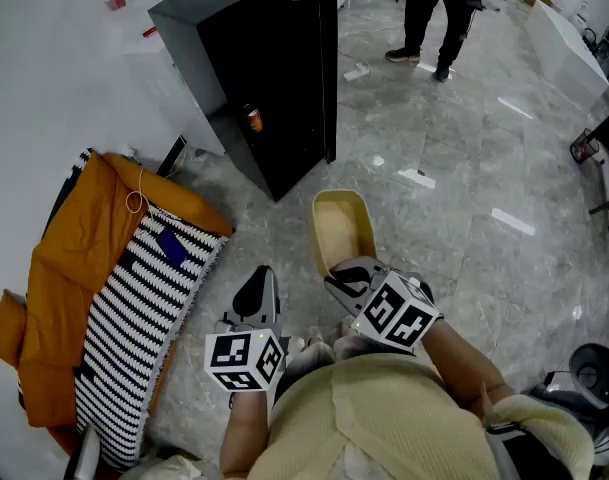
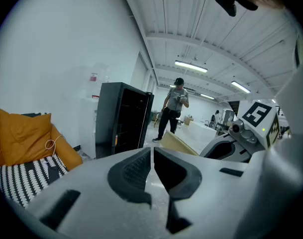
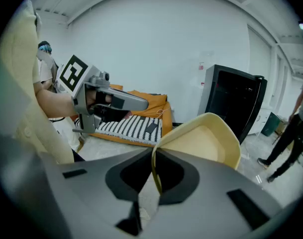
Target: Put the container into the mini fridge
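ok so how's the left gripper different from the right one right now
The left gripper has its jaws together with nothing between them; the right gripper has its jaws clamped on the rim of the cream container. The left gripper has an open view to the black mini fridge; the right gripper's view is partly filled by the container. Both are grey with black-lined jaws.

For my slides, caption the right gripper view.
Right gripper shut on the beige container at its rim, black mini fridge beyond.
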Demonstrator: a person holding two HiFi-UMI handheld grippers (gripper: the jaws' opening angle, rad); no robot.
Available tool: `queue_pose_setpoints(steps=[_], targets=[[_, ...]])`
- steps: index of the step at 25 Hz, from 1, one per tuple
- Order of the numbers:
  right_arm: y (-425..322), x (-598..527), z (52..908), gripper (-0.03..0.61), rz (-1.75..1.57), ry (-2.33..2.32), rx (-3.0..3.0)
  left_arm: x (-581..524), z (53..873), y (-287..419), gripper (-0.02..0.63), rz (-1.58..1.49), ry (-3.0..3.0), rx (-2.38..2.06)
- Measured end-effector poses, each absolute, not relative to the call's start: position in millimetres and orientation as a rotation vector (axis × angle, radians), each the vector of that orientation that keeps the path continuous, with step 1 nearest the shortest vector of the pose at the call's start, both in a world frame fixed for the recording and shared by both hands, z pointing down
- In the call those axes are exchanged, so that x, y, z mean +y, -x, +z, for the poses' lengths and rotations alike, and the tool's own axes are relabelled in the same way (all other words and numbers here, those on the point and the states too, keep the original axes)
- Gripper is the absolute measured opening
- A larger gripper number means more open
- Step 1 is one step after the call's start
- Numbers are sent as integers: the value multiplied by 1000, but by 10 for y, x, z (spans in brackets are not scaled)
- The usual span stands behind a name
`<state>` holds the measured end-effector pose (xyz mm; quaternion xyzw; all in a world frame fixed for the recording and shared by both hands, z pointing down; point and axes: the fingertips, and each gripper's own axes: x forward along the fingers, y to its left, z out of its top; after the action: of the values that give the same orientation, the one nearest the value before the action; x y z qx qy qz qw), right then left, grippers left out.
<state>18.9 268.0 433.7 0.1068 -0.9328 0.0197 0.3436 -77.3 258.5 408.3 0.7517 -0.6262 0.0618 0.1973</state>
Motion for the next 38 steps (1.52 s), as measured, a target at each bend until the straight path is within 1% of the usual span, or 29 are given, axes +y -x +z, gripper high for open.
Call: queue_pose_setpoints(steps=[14, 21, 30, 38], targets=[[-534, 2476, 4368, 38, 98, -254, -2434, 2385, 4125, 420, 38, 233, -2111, -1761], [-680, 2336, 4496, 38, 102, -237, -2406, 2350, 4171, 393, 38, 256, -2073, -1798], [-582, 2033, 4596, 38, 94, -227, -2374, 2032, 4242, 466, 38, 266, -2079, -1779], [-350, 1591, 4594, 38, 62, -227, -2346, 1435, 4248, 640, 38, 221, -2123, -1727]])
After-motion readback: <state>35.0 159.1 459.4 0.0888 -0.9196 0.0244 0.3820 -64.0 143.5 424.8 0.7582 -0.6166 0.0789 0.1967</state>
